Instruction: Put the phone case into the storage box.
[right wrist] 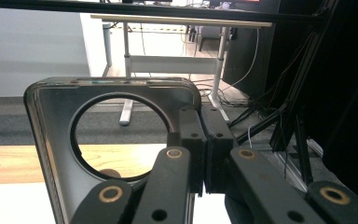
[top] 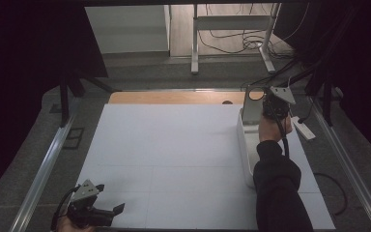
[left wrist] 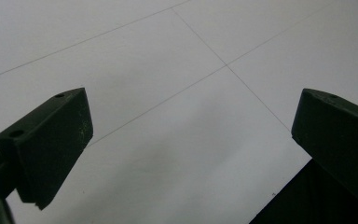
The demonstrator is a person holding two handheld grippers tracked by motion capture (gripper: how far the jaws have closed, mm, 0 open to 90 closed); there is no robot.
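My right gripper (top: pixel 265 112) at far right is clamped on the rim of a grey metal lid (right wrist: pixel 121 93) w/ a round hole, held upright over the white bin (top: pixel 245 150). My left gripper (top: pixel 107 212) sits near-left over the white mat (top: pixel 174 154), jaws wide, empty.

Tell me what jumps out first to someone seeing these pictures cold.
The right hand-held gripper at the far right of the white table stands out: its jaws are shut on a grey metal plate with a round hole, held upright over a white bin. Next, the left hand-held gripper sits at the near left corner, jaws wide apart over bare white surface.
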